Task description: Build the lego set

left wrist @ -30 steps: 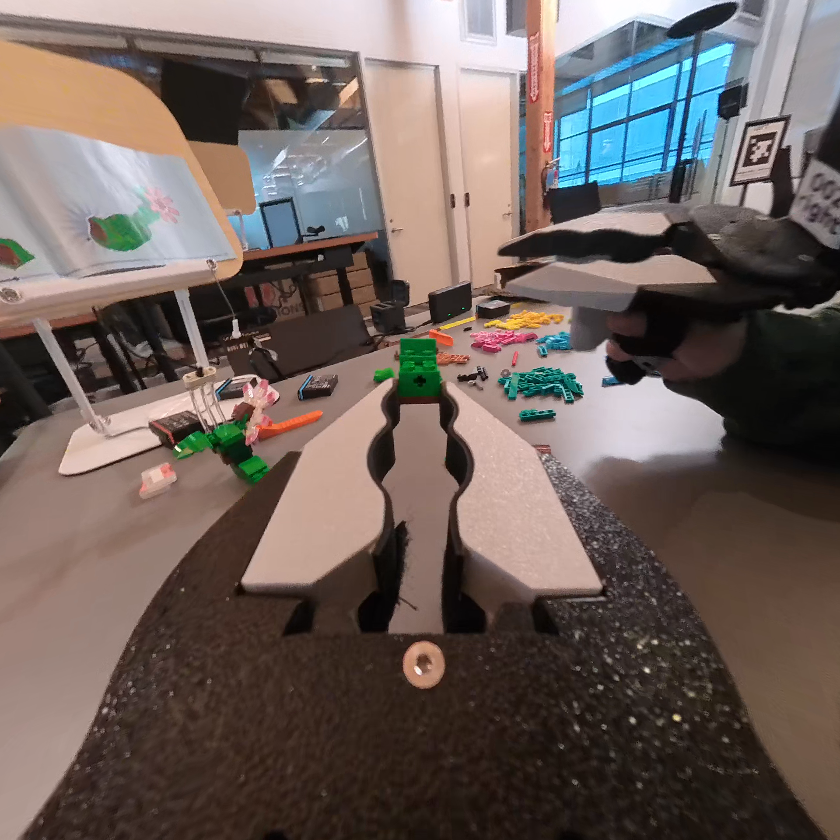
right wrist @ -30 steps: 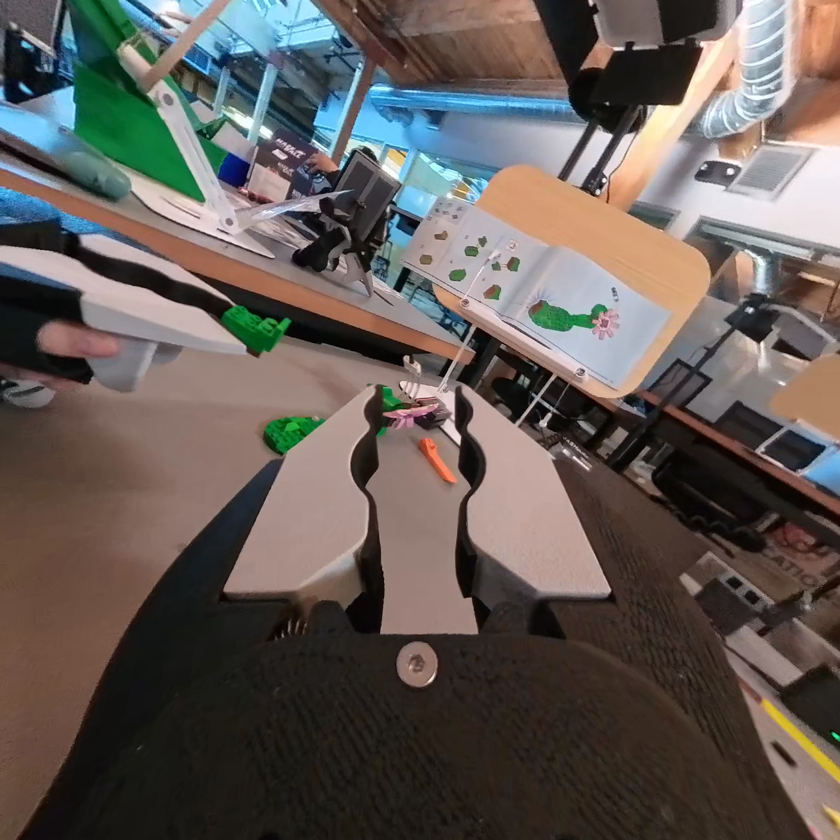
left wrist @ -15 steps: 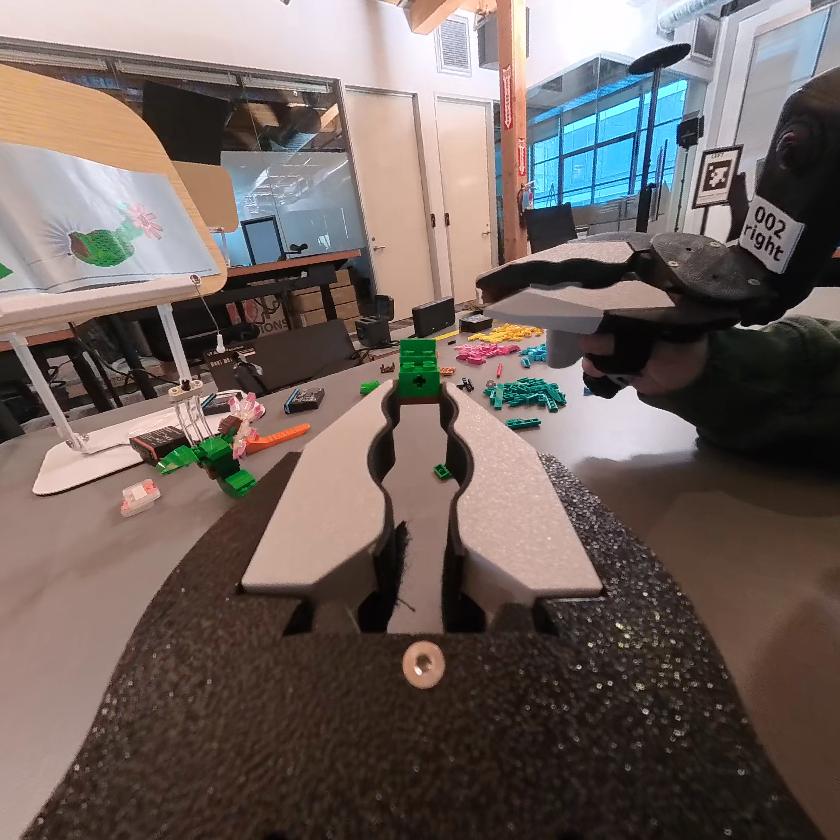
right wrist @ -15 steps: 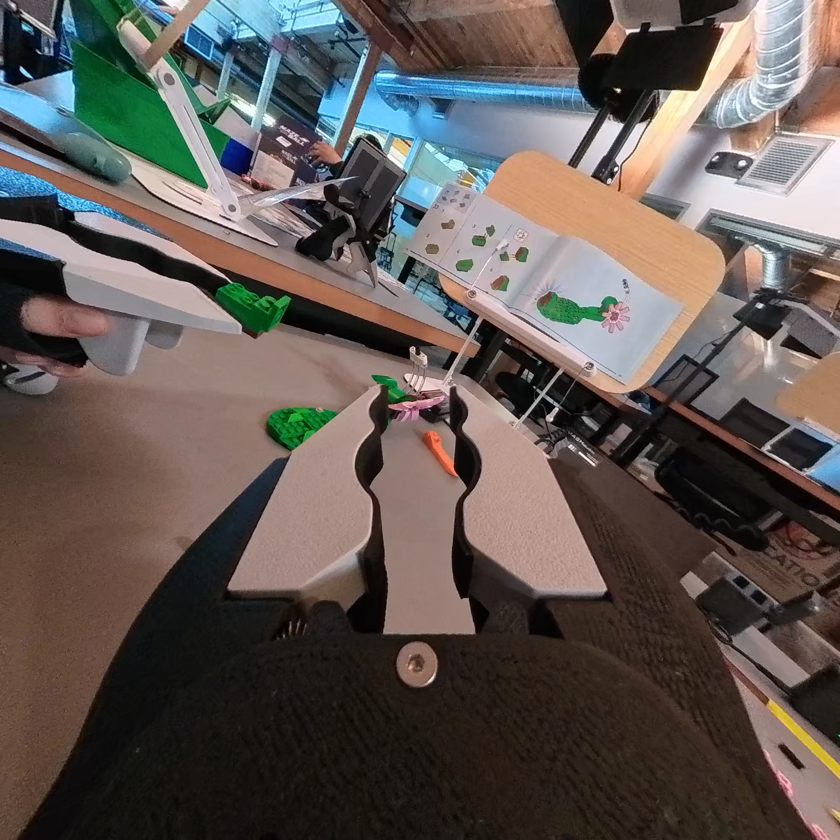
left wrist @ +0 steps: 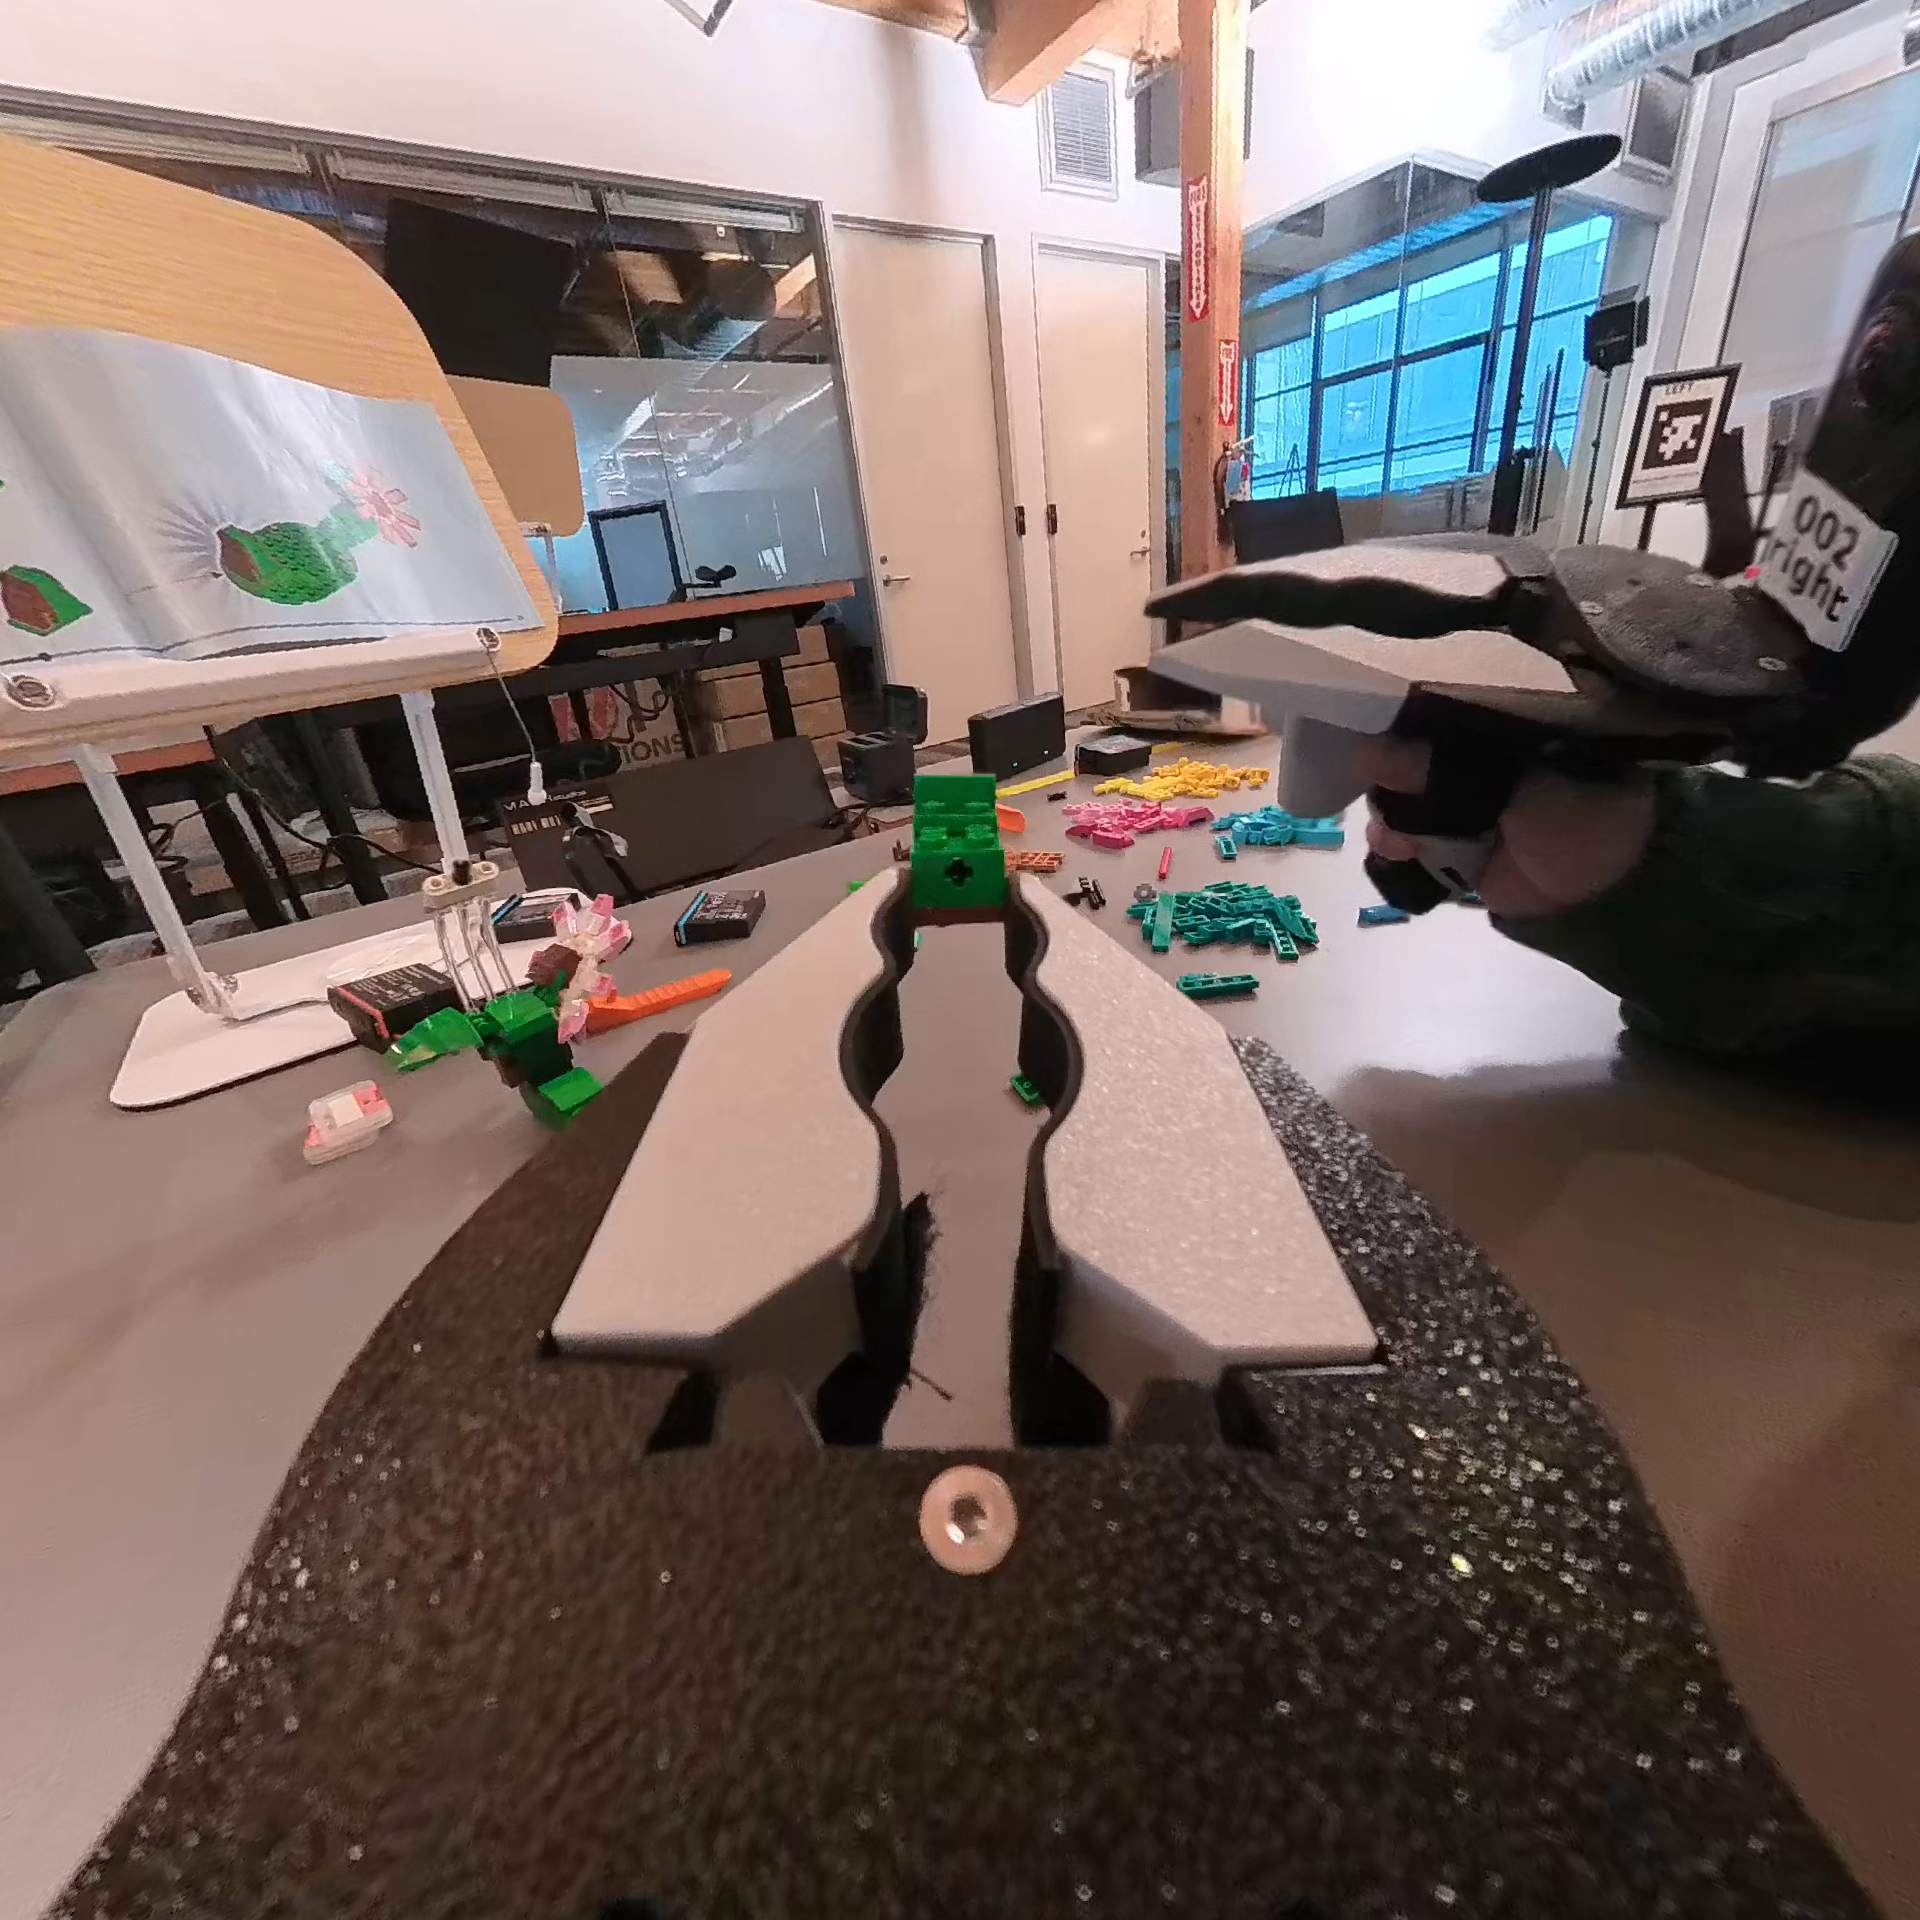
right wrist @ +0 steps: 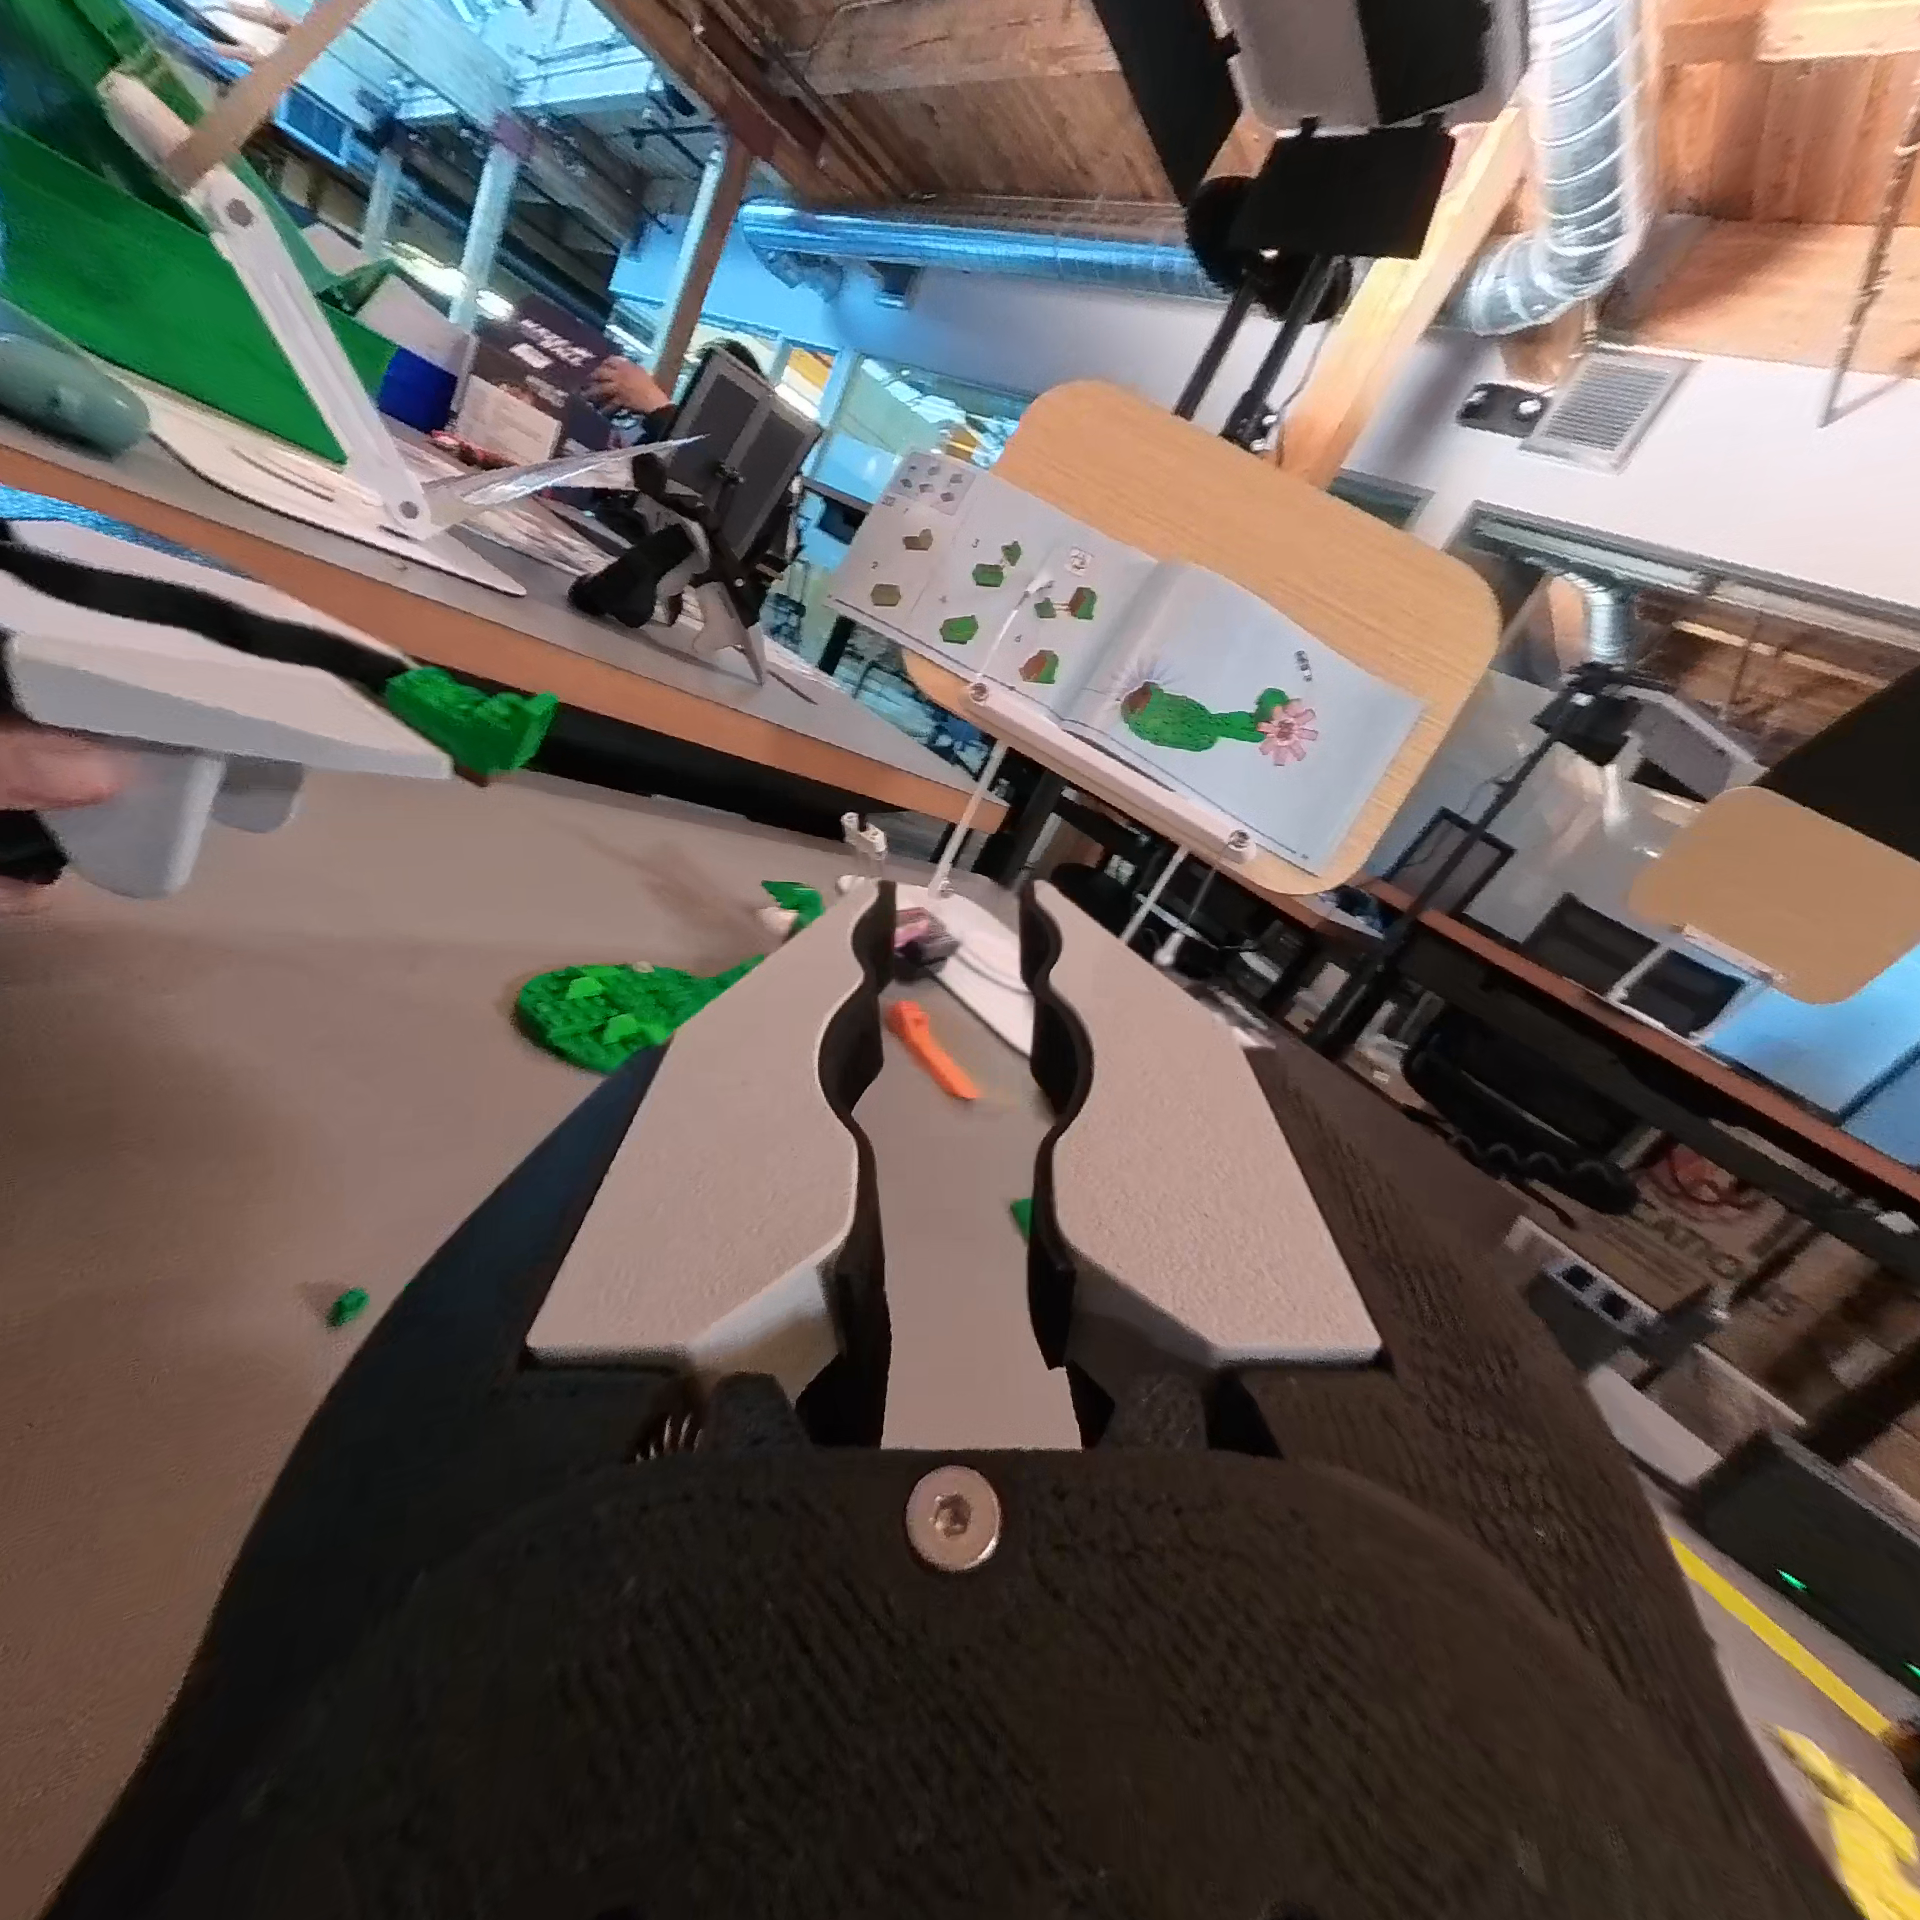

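My left gripper (left wrist: 957, 896) is shut on a small green brick assembly (left wrist: 956, 847) with a brown base, held above the grey table (left wrist: 1455, 1195). It also shows at the left of the right wrist view (right wrist: 473, 719). My right gripper (right wrist: 956, 906) is open and empty, above the table, and it shows at the upper right of the left wrist view (left wrist: 1169, 636). A green plant build with a pink flower (left wrist: 520, 1029) lies left of the left gripper. A green plate build (right wrist: 613, 1003) lies left of the right gripper's fingers.
An open instruction booklet (left wrist: 239, 540) rests on a wooden stand at the back left. An orange brick separator (left wrist: 649, 1003) lies by the plant build. Teal (left wrist: 1226, 914), pink (left wrist: 1127, 821) and yellow (left wrist: 1184, 774) brick piles lie at the back right. Small green pieces (right wrist: 348, 1306) lie loose. The tips of one gripper are about 12 cm away from the tips of the other.
My right gripper has rolled and moved forward and lower toward the green plate build, staying open. My left gripper keeps its hold on the green assembly and has shifted only slightly.
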Tool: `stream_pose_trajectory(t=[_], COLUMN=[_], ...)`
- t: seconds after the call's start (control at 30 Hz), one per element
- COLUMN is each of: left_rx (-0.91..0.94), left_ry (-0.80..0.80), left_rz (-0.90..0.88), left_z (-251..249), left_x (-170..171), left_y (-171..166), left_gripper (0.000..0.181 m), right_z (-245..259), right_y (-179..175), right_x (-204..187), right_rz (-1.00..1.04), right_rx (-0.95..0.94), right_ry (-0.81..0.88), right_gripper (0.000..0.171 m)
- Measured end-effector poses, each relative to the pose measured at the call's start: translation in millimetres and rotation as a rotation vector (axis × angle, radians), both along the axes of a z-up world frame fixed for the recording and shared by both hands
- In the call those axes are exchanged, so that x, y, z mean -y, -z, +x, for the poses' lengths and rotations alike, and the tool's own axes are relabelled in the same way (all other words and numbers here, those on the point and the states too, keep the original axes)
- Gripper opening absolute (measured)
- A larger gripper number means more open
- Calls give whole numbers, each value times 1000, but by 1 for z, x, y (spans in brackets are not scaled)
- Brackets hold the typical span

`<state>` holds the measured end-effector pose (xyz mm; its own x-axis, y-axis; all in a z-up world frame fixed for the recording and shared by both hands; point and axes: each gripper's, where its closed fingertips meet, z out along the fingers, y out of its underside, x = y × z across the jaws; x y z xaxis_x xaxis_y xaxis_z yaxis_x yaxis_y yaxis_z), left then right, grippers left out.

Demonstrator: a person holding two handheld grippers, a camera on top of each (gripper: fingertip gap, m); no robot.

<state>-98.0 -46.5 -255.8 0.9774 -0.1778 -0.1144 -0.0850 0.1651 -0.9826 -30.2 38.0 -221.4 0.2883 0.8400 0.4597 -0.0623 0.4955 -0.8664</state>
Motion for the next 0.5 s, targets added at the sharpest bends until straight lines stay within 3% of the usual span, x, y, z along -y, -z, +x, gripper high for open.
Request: stream_pose_trajectory(t=[0.17, 0.5], left_rx=[-5, -10], left_ry=[1, 2], left_rz=[6, 2], left_z=[1, 1], left_x=[1, 0], left_y=[-1, 0], left_gripper=[13, 14], right_z=[7, -2], right_y=[-3, 11], right_x=[-15, -9], right_rz=[-28, -43], right_rx=[-15, 73], right_ry=[66, 27], right_gripper=[21, 20])
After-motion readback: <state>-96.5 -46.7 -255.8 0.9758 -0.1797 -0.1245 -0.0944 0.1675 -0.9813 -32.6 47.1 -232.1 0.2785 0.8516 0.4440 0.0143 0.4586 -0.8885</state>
